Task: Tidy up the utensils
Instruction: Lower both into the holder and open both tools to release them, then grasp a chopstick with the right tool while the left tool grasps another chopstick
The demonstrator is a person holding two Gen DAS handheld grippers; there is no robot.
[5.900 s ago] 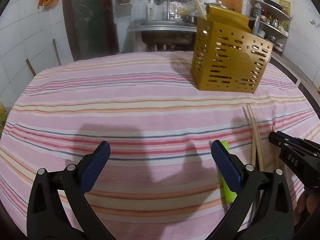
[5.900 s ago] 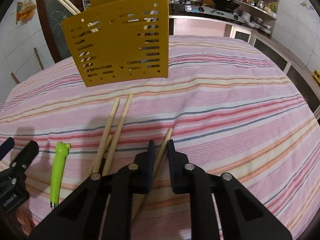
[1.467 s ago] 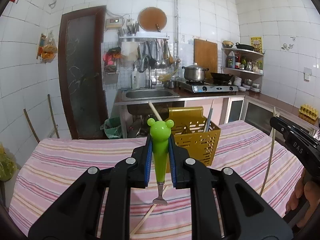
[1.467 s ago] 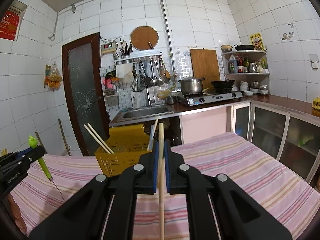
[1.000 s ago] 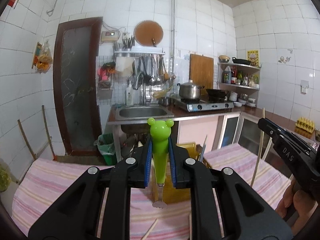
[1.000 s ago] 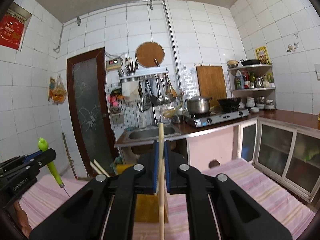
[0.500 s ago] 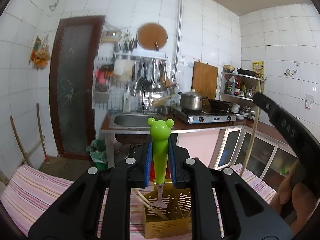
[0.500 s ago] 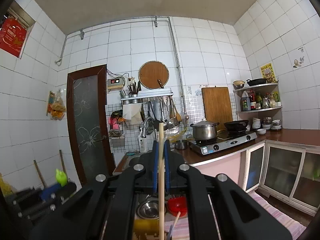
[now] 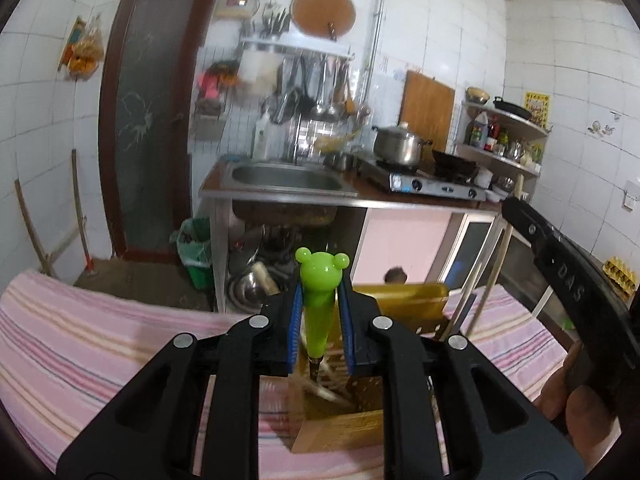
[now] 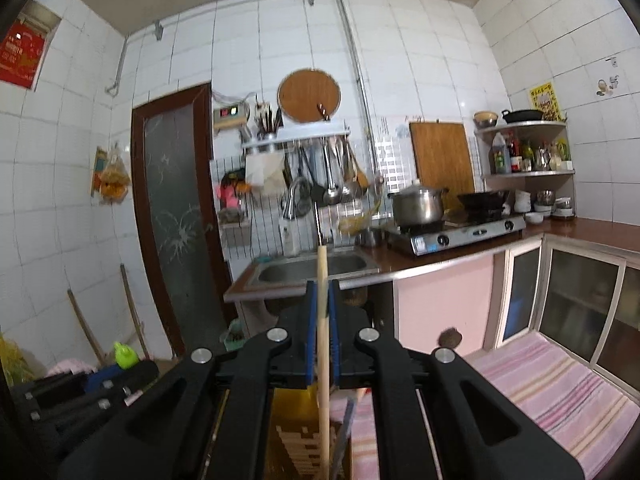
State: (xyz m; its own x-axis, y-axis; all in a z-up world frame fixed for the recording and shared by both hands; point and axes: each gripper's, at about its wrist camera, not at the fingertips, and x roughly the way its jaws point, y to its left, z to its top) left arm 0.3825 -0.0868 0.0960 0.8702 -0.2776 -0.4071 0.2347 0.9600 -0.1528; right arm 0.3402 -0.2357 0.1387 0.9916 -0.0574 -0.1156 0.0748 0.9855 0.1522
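Left gripper [image 9: 320, 332]: blue pads clenched on the green plastic utensil with a frog-head handle [image 9: 319, 296]. Handle end points up, metal working end points down, long axis near vertical. The working end is blurred; its exact depth cannot be read, but it sits at or just inside the mouth of the yellow perforated plastic utensil caddy [image 9: 400, 294], directly below the gripper.

Right gripper [image 10: 321, 334]: blue pads clamped on a pale wooden chopstick [image 10: 323, 320], about mid-length. Long axis vertical, upper end above the pads, lower end running down into the caddy opening [image 10: 294, 404]. In the left wrist view the right gripper [image 9: 568, 280] appears at the right edge, with thin sticks slanting down toward the caddy's right side.

Caddy stands on the counter covered with a pink striped cloth [image 9: 80, 344]. Other pale sticks already lie inside it, blurred.

Key relation: both utensils hang tip-down, straight over the caddy, so the drop path is along each long axis. Neither arm is clearly nearer; both sit above the opening, left one toward the near compartment, right one toward the far or right side. Which compartment each tip is in cannot be told.

Judgement: insertion stage, release pending. Risk: a tip catching the divider or the sticks already inside.
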